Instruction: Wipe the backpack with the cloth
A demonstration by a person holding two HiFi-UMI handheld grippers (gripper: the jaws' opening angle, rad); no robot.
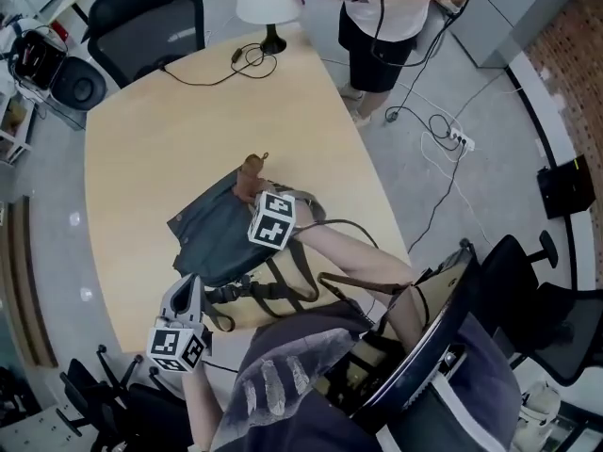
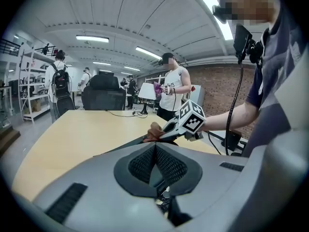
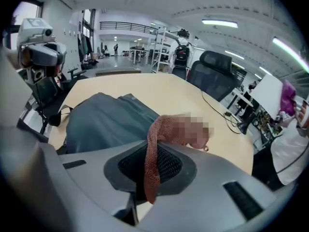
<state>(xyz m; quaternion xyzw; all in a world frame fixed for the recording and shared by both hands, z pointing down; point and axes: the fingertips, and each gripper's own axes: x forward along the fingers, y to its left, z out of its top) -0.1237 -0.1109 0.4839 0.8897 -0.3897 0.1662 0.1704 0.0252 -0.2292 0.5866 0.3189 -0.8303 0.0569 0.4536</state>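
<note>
Cloth (image 3: 159, 129) between right tongs (image 3: 153, 153)

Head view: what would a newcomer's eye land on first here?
The dark backpack lies flat in the middle of the pale wooden table, its straps trailing toward the near edge. The right gripper is over the backpack's far end, shut on a reddish-brown cloth. The left gripper, jaws together, sits by the straps at the near edge.

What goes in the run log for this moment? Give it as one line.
right tool: shut on cloth, over backpack | left tool: shut, at backpack's near edge
</note>
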